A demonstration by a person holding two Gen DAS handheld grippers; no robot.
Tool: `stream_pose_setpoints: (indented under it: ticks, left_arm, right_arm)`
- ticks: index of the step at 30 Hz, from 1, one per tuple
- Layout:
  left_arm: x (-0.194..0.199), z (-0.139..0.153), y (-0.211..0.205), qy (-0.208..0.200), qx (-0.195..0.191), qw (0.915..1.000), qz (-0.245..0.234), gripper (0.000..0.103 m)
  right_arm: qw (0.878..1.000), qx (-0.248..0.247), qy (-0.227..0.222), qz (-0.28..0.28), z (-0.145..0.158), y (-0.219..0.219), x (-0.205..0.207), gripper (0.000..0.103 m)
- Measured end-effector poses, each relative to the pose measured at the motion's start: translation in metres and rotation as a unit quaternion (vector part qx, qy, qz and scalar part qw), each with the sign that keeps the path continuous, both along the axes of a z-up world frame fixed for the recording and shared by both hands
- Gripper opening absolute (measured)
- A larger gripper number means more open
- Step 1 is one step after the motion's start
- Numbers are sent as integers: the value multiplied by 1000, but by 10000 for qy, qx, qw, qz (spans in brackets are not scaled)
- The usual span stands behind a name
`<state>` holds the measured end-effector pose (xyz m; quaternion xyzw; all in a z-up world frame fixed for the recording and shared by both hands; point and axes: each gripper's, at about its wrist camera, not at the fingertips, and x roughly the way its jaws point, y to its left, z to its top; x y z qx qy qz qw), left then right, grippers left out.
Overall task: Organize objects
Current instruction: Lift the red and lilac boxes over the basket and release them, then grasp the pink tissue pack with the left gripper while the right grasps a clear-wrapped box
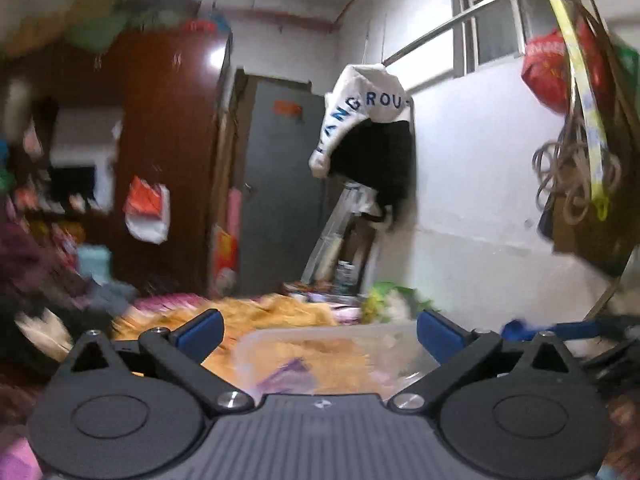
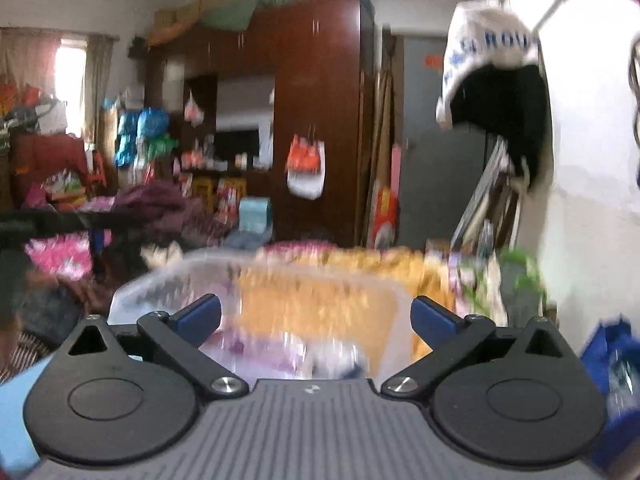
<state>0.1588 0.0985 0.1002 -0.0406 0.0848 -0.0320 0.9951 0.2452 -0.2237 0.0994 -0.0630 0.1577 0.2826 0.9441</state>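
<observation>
A clear plastic storage box [image 1: 320,340] sits low in front of my left gripper [image 1: 320,330], on an orange blanket [image 1: 272,312]. Purple and pale items [image 1: 288,376] lie inside it, blurred. The left gripper's blue-padded jaws stand wide apart with nothing pressed between them. In the right wrist view the same clear box [image 2: 192,280] lies just ahead of my right gripper [image 2: 316,318], whose jaws are also spread wide and hold nothing. Purple and white items [image 2: 304,356] show through the box. Both views are smeared by motion.
A dark wooden wardrobe [image 2: 316,120] and a grey door [image 1: 280,184] stand behind. A white and black garment [image 1: 368,120] hangs from a rail on the right wall. Piled clothes and bags [image 2: 152,208] crowd the left. A blue bag [image 2: 612,364] sits at the right.
</observation>
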Motion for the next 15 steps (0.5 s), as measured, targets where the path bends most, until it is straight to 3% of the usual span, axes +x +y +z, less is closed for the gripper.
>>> stream_pose_setpoints:
  ticks: [2, 4, 7, 10, 15]
  left_arm:
    - [-6, -11, 1, 405, 184, 9990, 88, 103]
    - [-5, -32, 3, 1101, 60, 9938, -121, 103]
    - [-3, -65, -3, 1836, -149, 9824, -327, 98]
    - [2, -86, -16, 2123, -194, 9763, -383, 95]
    - [15, -102, -31, 2317, -338, 9695, -727, 90]
  right_arm:
    - [9996, -20, 241, -130, -9, -12, -4, 103]
    - [9983, 25, 549, -207, -24, -20, -5, 103]
    - [9928, -99, 1162, -258, -53, -16, 4, 103]
    - [9858, -122, 1633, -373, -81, -4, 23, 103]
    - [9827, 125, 1818, -346, -103, 1, 41, 96]
